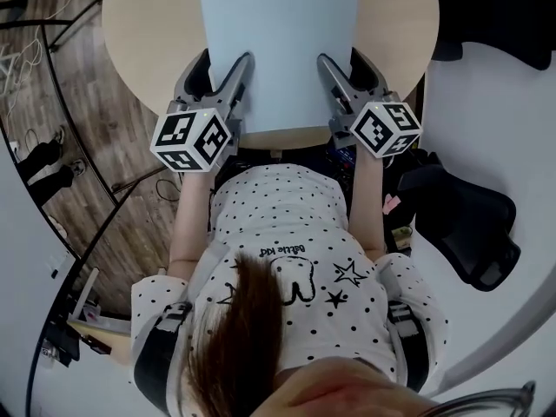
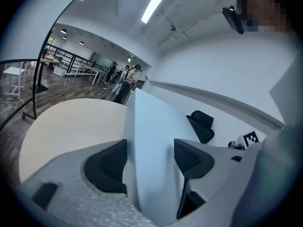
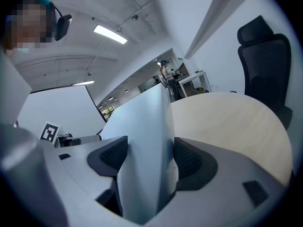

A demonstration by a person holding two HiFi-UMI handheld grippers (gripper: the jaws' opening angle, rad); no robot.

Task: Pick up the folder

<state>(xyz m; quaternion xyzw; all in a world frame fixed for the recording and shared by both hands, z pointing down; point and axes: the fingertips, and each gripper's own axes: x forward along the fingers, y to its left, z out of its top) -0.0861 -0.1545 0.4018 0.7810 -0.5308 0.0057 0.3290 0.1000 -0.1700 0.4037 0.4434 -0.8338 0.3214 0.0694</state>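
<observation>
The round beige table [image 1: 143, 24] lies in front of me, and the pale blue folder [image 1: 278, 42] sits over its near side, its near edge reaching past the rim. My left gripper [image 1: 233, 81] is clamped on the folder's near left edge. My right gripper [image 1: 333, 78] is clamped on the near right edge, pads pressed against both faces.

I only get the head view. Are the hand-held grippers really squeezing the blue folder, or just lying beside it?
Observer: Squeezing. The left gripper view shows the folder clamped between the black pads of the left hand-held gripper.
Operator: And the other one?
Observer: Same: in the right gripper view the right hand-held gripper is shut on the folder's edge.
Operator: Anybody else around?
Observer: Yes, people stand far off beyond the table.
</observation>
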